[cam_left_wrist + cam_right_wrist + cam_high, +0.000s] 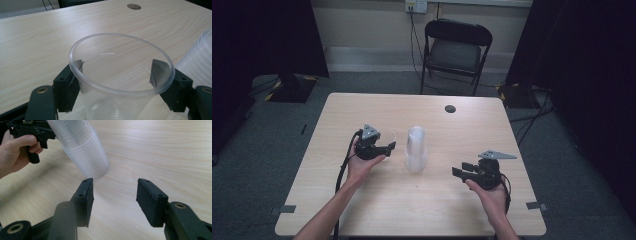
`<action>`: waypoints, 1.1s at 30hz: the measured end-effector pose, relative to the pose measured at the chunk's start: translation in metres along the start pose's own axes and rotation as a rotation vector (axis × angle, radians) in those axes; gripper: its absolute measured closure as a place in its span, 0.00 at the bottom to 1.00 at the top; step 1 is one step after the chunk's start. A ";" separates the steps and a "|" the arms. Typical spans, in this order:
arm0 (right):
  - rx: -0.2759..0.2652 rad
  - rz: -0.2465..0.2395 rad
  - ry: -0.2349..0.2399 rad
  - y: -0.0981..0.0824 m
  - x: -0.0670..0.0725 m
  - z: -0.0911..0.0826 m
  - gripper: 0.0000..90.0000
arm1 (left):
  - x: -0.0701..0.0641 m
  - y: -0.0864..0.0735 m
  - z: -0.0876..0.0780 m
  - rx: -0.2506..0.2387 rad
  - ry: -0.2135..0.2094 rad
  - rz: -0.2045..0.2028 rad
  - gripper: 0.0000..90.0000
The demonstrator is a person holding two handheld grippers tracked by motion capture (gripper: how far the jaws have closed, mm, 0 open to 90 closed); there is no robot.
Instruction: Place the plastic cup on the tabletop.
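Sitting upright between the jaws of the left gripper [117,82] is a single clear plastic cup [121,75], its round rim standing just above the two black pads [157,68], one seen through the clear wall at each side. From the left gripper view I cannot tell whether those pads press the wall or stand a hair off it, so whether the cup is pinched or merely flanked stays open. Seen from the high view, the left gripper [382,148] sits to the left of the stack of clear cups [416,149], just beside it, and the single cup [388,136] shows faintly at the gripper's tip, on the stack's left. That stack stands on the wooden table [362,107] near its middle, and its ribbed side [200,62] crowds the right edge of the left gripper view, close to the single cup but apart from it. Over on the stack's right, the right gripper [464,169] lies well apart from it, jaws pointing toward it. In the right gripper view the right gripper [115,195] has its jaws spread wide with bare table between them, and the stack [82,150] leans across the frame beyond the tips, touching neither. Past the stack there, the person's left hand [15,152] grips the handle.
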State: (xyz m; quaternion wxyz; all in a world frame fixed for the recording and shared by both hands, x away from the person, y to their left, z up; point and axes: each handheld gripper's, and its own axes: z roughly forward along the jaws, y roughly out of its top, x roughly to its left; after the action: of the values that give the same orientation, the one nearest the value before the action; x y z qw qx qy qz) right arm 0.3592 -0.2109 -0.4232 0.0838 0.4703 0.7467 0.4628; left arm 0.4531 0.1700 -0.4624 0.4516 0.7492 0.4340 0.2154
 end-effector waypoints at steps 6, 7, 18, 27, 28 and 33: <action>-0.002 0.003 -0.002 0.000 -0.002 0.001 0.53 | 0.000 -0.003 -0.003 0.014 -0.010 0.006 0.23; 0.000 0.006 -0.002 0.000 -0.002 0.001 0.53 | 0.000 -0.004 -0.002 0.012 -0.006 0.000 0.21; 0.001 0.000 0.003 0.000 -0.001 0.001 0.53 | 0.002 -0.006 -0.002 0.059 -0.010 -0.009 0.17; -0.003 0.007 -0.004 -0.001 -0.004 0.000 0.53 | 0.004 -0.008 -0.017 0.073 -0.018 -0.016 0.18; -0.003 0.007 -0.004 -0.001 -0.004 0.000 0.53 | 0.004 -0.009 -0.019 0.075 -0.012 -0.012 0.18; -0.003 0.007 -0.009 -0.002 -0.005 0.000 0.53 | 0.009 -0.010 -0.029 0.084 -0.026 -0.020 0.19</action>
State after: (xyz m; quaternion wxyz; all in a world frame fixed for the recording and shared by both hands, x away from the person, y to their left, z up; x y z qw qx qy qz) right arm 0.3607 -0.2146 -0.4261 0.0861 0.4749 0.7440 0.4620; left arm 0.4328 0.1935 -0.4573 0.4274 0.7658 0.4443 0.1829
